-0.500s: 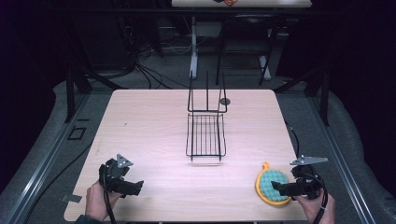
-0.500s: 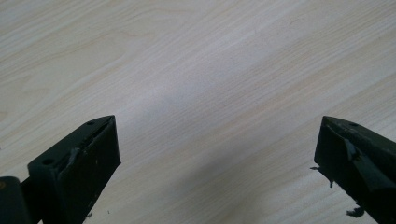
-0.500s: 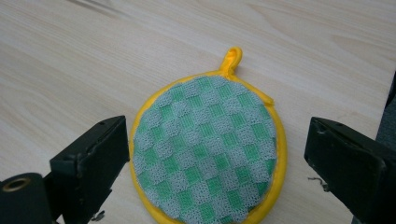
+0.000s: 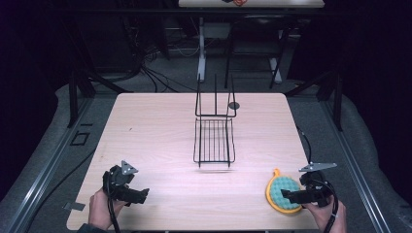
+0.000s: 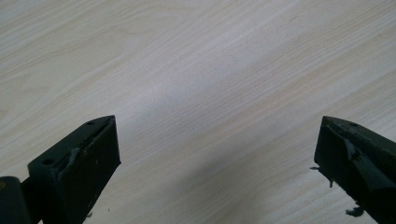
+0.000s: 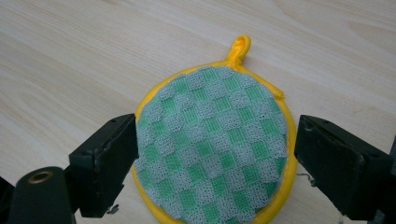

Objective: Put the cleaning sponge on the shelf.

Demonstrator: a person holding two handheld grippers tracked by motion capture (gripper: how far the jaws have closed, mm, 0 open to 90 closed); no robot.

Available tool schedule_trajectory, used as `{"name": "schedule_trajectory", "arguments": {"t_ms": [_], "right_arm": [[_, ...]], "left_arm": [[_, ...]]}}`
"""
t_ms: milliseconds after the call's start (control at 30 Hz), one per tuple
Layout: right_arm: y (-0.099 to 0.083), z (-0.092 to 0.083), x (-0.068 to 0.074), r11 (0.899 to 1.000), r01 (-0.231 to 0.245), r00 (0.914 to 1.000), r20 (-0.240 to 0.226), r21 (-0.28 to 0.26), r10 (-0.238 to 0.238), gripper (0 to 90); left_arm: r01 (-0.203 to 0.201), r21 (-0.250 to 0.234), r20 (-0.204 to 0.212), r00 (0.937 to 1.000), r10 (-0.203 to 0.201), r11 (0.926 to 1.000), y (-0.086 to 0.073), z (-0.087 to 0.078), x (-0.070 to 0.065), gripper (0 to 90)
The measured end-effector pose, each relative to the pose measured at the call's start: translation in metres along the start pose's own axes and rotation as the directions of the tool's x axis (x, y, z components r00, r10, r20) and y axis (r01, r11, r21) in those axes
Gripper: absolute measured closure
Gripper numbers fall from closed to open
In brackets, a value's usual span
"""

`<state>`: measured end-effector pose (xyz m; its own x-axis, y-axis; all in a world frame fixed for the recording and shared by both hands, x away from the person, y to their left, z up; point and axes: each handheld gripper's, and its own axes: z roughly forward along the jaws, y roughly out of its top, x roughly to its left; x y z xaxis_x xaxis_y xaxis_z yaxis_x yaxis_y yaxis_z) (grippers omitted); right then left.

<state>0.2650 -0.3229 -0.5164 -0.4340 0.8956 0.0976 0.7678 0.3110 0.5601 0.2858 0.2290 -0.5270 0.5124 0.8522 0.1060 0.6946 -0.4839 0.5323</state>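
A round pot holder (image 4: 278, 188), green-and-grey check with a yellow rim and loop, lies flat at the table's front right. My right gripper (image 4: 287, 196) reaches it from the right, held low. In the right gripper view the pot holder (image 6: 210, 121) lies between the wide-set jaws of that gripper (image 6: 217, 144), its rim close against both pads and its shape undisturbed. At the front left, my left gripper (image 4: 142, 195) sits low over the bare wood. Its jaws (image 5: 217, 144) stand wide apart with nothing between them.
A black wire rack (image 4: 214, 141) stands mid-table, its flat grid toward me and tall uprights behind. A small dark disc (image 4: 234, 105) lies beside it near the far edge. The light wood table (image 4: 155, 131) is surrounded by dark floor, cables and frame legs.
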Motion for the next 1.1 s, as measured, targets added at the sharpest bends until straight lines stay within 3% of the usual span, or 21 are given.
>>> {"name": "schedule_trajectory", "arguments": {"t_ms": [467,567,767,933,967,1100], "right_arm": [[-0.005,0.008,-0.019,0.997,-0.055,0.9985,0.005,0.062,0.054,28.8],[-0.006,0.01,-0.022,0.994,-0.059,0.9983,0.01,0.097,0.058,33.0],[-0.007,0.018,-0.022,0.987,-0.075,0.9972,0.012,0.143,0.074,42.5],[-0.008,0.019,-0.023,0.985,-0.077,0.997,0.002,0.155,0.078,46.3],[-0.008,0.02,-0.023,0.982,-0.1,0.9948,0.0,0.161,0.101,48.8],[-0.008,0.02,-0.023,0.981,-0.108,0.994,0.0,0.16,0.11,52.7]], "left_arm": [[0.009,0.001,0.009,0.9999,-0.009,1.0,0.0,0.001,0.001,0.2],[0.008,0.001,0.009,0.9999,-0.008,1.0,0.0,0.001,0.001,0.2],[0.006,0.003,0.005,1.0,-0.006,1.0,-0.001,0.001,0.001,1.0],[0.001,0.009,0.005,1.0,-0.001,1.0,0.0,0.002,0.0,1.3],[0.0,0.009,0.003,1.0,0.0,1.0,0.0,0.002,0.0,1.6],[0.001,0.008,0.001,1.0,-0.001,1.0,0.0,0.001,0.0,1.8]]}}
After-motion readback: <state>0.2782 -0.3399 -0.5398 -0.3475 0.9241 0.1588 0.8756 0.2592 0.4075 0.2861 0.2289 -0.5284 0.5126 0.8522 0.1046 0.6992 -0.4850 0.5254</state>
